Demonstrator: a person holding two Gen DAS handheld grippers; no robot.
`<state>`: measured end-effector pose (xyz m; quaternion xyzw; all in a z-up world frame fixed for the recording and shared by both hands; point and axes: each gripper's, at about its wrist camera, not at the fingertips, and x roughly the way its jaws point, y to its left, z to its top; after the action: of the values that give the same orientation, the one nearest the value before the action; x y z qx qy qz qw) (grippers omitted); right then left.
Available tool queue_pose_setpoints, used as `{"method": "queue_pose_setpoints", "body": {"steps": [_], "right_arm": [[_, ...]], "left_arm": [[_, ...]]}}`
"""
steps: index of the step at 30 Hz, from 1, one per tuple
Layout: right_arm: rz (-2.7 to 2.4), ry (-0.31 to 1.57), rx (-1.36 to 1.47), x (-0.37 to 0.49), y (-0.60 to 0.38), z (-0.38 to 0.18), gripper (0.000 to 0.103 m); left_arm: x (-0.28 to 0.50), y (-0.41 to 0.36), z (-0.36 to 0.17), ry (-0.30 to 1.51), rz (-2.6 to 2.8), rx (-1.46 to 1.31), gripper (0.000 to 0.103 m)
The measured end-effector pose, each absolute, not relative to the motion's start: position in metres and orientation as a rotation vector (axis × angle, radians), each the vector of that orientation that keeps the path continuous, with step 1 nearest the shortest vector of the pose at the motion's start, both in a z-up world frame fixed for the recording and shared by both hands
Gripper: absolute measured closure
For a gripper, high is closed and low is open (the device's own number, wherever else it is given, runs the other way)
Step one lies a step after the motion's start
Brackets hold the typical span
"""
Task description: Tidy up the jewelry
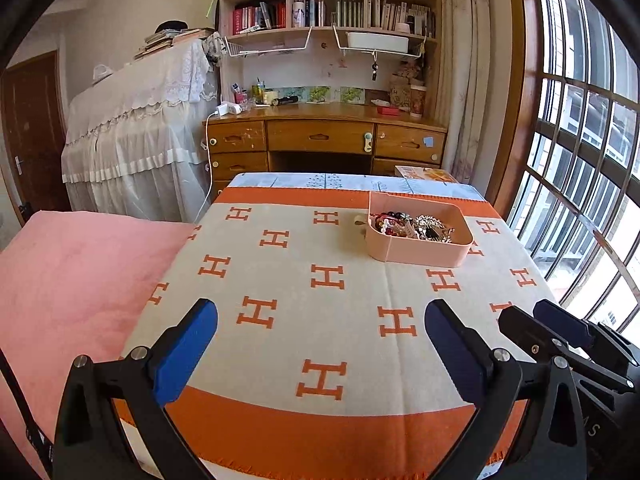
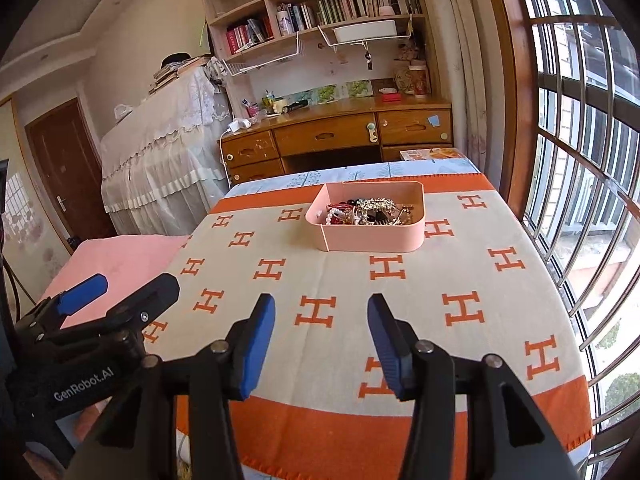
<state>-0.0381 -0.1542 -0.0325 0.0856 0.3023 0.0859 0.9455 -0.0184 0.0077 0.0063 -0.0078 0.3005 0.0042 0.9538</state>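
Observation:
A pink tray (image 1: 416, 254) stands on the far right part of the H-patterned cloth (image 1: 304, 248). It holds a tangle of jewelry (image 1: 412, 226): beads, pearls and silver pieces. In the right wrist view the tray (image 2: 372, 240) and jewelry (image 2: 368, 212) lie straight ahead. My left gripper (image 1: 320, 320) is open and empty above the near part of the cloth. My right gripper (image 2: 322, 316) is open and empty, a little nearer the tray. Each gripper shows in the other's view, the right one (image 1: 560, 332) beside the left one (image 2: 116, 292).
A pink blanket (image 1: 80, 280) lies left of the cloth. A wooden desk (image 1: 324, 136) with drawers and bookshelves stands behind the table. A lace-covered piece of furniture (image 1: 136, 132) is at the left. A barred window (image 1: 592, 160) runs along the right.

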Motion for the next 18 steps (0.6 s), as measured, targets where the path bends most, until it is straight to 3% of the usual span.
{"method": "queue_pose_setpoints", "body": {"steps": [18], "right_arm": [[0.168, 0.628, 0.211, -0.0423, -0.1593, -0.0409, 0.054]], "left_arm": [[-0.0268, -0.0016, 0.0024, 0.624, 0.020, -0.010, 0.001]]}}
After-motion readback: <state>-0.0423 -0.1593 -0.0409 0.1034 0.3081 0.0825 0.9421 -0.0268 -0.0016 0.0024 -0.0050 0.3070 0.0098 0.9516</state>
